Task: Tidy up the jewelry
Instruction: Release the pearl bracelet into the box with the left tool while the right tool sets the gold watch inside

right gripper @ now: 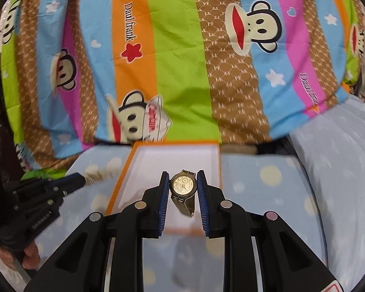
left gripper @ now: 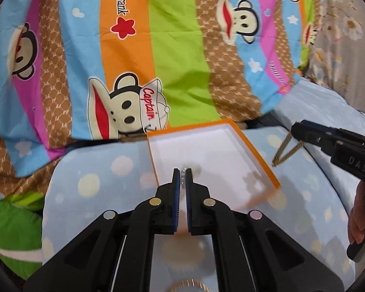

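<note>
An orange-rimmed box with a white inside (left gripper: 262, 160) (right gripper: 124, 168) lies open on a blue dotted pillow. My left gripper (left gripper: 182, 171) is shut on a small beaded piece of jewelry (left gripper: 183, 175) and holds it over the box. In the right wrist view the left gripper (right gripper: 81, 177) is left of the box with blurred beads at its tip. My right gripper (right gripper: 183, 177) is shut on a gold watch (right gripper: 183, 183), whose band hangs down over the box. In the left wrist view the right gripper (left gripper: 295, 127) is right of the box with the gold band (left gripper: 283, 153) dangling.
A striped monkey-print blanket (left gripper: 177, 60) (right gripper: 182, 73) rises behind the box. The blue dotted pillow (left gripper: 97, 182) (right gripper: 267, 194) lies under it. A green cushion (left gripper: 14, 223) is at the lower left. A second pale blue pillow (right gripper: 333, 158) lies to the right.
</note>
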### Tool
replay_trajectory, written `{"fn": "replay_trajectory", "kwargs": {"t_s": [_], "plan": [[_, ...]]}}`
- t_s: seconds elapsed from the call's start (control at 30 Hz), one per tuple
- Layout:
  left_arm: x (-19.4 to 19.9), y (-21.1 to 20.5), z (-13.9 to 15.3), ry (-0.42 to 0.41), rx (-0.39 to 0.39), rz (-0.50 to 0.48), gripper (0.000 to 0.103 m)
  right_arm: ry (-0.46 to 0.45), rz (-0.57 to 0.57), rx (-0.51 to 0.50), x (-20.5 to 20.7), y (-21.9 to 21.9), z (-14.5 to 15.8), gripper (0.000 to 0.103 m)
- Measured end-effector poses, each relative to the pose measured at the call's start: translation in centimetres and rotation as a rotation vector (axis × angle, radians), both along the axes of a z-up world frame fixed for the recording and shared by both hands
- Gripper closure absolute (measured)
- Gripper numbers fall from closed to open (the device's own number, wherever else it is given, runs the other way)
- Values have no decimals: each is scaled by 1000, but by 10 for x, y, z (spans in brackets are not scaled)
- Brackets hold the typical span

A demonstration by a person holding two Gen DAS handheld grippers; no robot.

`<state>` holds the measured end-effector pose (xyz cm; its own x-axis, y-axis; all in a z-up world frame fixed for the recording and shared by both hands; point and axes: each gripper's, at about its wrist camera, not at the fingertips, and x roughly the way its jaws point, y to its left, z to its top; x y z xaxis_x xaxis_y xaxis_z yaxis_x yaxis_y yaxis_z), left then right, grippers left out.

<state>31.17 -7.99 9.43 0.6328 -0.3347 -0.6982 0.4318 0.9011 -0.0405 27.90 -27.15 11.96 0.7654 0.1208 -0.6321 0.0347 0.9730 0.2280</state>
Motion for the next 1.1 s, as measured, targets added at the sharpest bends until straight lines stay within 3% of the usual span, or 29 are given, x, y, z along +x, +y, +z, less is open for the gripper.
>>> {"fn": "replay_trajectory", "kwargs": {"t_s": [0.2, 0.37, 0.5, 0.53, 0.77, 0.83, 0.97, 1.1], "plan": [[83, -26, -29, 14, 6, 40, 100, 3, 1, 40, 83, -18, -33, 81], [110, -30, -65, 73, 29, 62, 99, 145, 33, 10, 113, -19, -87, 81], [102, -24, -85, 122, 48, 39, 98, 219, 53, -26, 109, -20, -112, 81], [99, -23, -89, 134, 58, 36, 93, 230, 57, -26, 106, -21, -116, 80], [57, -18, -88, 108, 84, -12, 86, 170, 83, -9, 67, -21, -110, 70], [46, -14, -85, 99, 75, -17, 72, 133, 74, -13, 50, -22, -100, 67], [22, -10, -84, 103, 77, -50, 71, 142, 108, 60, 13, -19, -95, 67], [1, -12, -88, 86, 109, -54, 71, 178, 128, 8, -6, 0, -103, 70]]}}
